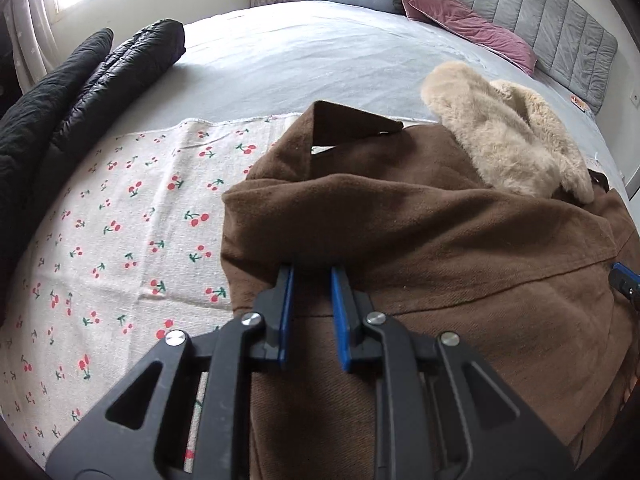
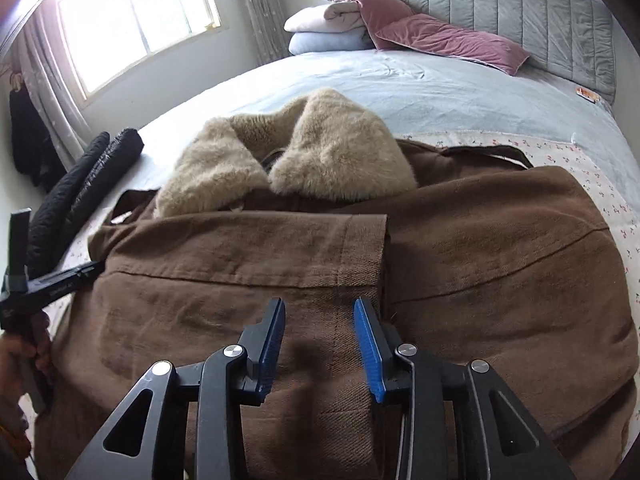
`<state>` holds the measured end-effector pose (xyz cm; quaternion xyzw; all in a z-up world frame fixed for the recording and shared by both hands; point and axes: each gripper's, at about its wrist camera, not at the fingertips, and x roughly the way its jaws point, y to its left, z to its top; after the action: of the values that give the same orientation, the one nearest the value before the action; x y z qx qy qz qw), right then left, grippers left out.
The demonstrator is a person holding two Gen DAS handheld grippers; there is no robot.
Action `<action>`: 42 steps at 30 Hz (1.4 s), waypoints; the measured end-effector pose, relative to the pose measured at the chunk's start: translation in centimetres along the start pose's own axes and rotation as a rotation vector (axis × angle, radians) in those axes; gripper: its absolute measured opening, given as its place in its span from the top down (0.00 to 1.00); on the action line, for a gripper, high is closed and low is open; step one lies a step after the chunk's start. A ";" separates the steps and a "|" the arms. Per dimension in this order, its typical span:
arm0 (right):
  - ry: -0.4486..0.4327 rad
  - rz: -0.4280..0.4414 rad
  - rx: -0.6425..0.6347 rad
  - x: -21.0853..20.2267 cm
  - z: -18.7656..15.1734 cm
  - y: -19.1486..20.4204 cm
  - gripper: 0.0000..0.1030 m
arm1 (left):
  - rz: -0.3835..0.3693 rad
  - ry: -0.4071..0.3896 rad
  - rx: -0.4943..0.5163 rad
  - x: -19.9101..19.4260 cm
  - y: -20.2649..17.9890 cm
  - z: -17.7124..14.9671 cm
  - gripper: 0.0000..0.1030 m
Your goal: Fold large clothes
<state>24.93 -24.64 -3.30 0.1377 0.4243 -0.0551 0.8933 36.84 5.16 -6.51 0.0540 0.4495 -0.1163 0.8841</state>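
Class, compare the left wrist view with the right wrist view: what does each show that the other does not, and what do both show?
Left wrist only: a wide stretch of the cherry-print cloth, and the left gripper with its fingers against a fold of coat. Right wrist only: the window and the open right gripper. Both: the brown coat, its fur collar, the black jacket and pink pillow.

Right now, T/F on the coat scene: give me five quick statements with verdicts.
1. The brown coat lies on a cherry-print cloth. True.
2. The coat's fur collar is black. False: it is beige.
3. The right claw is clamped shut on a sleeve. False: its jaws stand apart above the coat.
4. A black puffer jacket lies on the bed beside the cloth. True.
5. The pillow by the headboard is green. False: it is dusty pink.
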 end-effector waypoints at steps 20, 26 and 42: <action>-0.043 0.026 -0.073 -7.1 0.7 -0.2 0.25 | -0.023 -0.056 -0.116 -9.7 -1.3 -5.7 0.12; -0.027 0.040 -0.077 -10.6 0.5 -0.8 0.22 | 0.004 -0.022 -0.098 -13.6 -2.1 -6.9 0.08; -0.048 0.120 -0.105 -25.6 -7.6 -9.1 0.16 | -0.050 -0.016 -0.083 -27.3 0.1 -14.3 0.08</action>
<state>1.09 -31.54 10.07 0.1145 0.3960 0.0173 0.9109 10.14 12.40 7.14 0.0052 0.4479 -0.1203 0.8859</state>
